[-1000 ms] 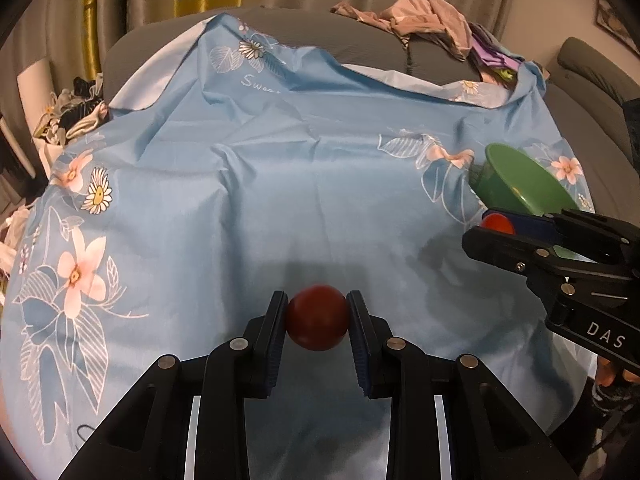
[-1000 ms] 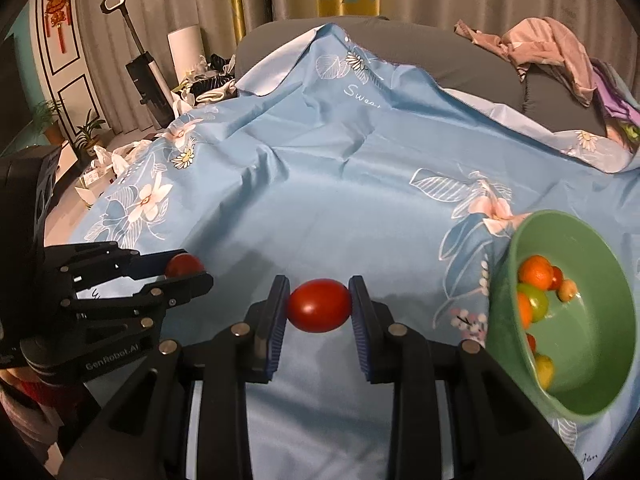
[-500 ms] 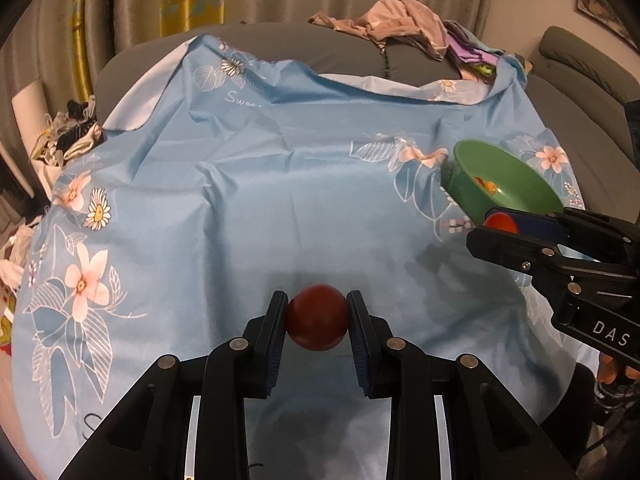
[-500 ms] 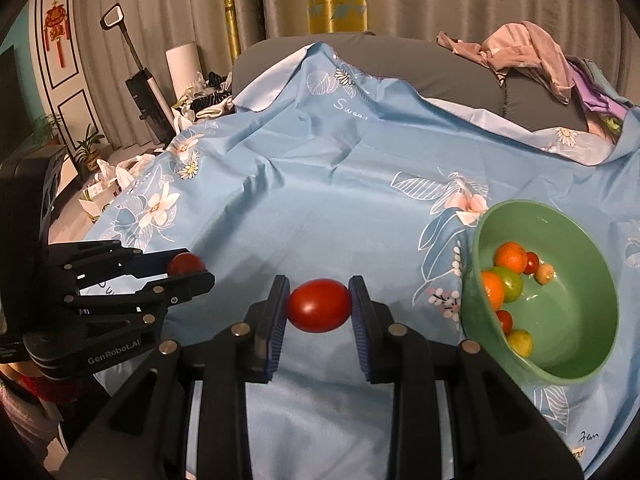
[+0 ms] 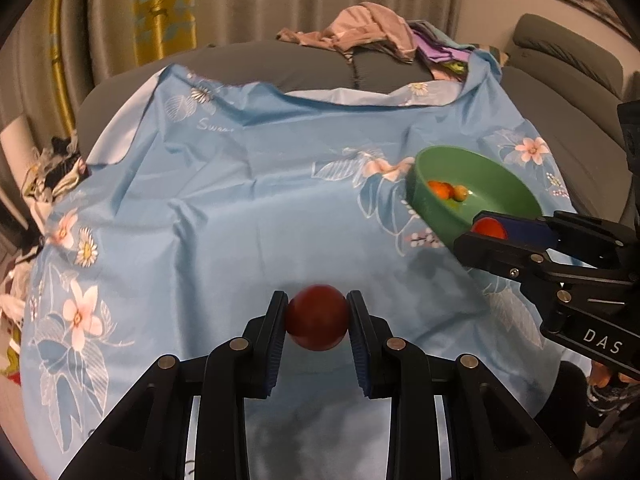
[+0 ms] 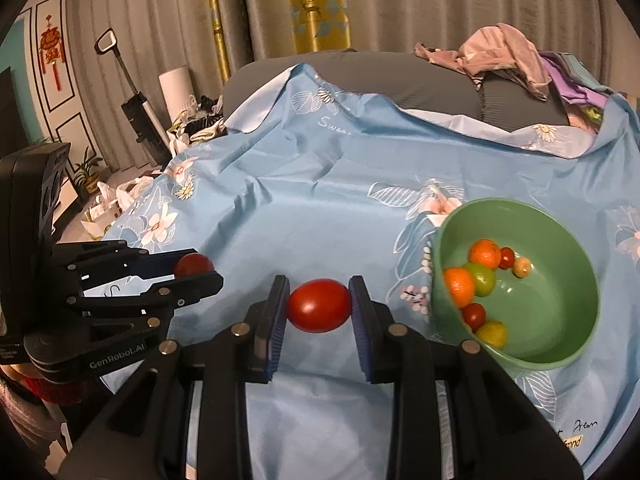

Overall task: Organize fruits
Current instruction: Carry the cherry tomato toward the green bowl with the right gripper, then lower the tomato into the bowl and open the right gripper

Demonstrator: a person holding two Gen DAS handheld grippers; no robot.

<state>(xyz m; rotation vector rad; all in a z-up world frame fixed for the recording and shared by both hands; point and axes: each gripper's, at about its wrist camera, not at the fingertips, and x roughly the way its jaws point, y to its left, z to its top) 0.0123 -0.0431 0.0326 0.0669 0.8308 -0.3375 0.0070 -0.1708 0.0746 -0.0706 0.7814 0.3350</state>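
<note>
Both hand-held grippers are pinching fruit above the blue flowered cloth (image 6: 304, 216). Left hand-held gripper (image 5: 317, 316) has its pads pressed on either side of a dark red tomato (image 5: 317, 317), held clear of the cloth. Right hand-held gripper (image 6: 319, 306) clamps a brighter, egg-shaped tomato (image 6: 319, 305) in the same way, the fruit lying crosswise between the blue pads.

From the right one, the left hand-held gripper shows just off to the left, its tomato peeping out between the black fingers. From the left one, the right hand-held gripper juts in from the right side, its tip lying over the near rim of the bowl in that view.

Just right of the right hand-held gripper, and a little beyond it, sits a green bowl (image 6: 560, 240) on the cloth. Inside it lie two oranges, a green fruit, small red tomatoes and two yellowish pieces, gathered along the wall nearest the gripper.

Beyond the cloth's far edge runs a grey sofa (image 6: 400, 80) with a heap of clothes (image 6: 504, 56) at the far right. Curtains (image 6: 400, 4) hang behind.
</note>
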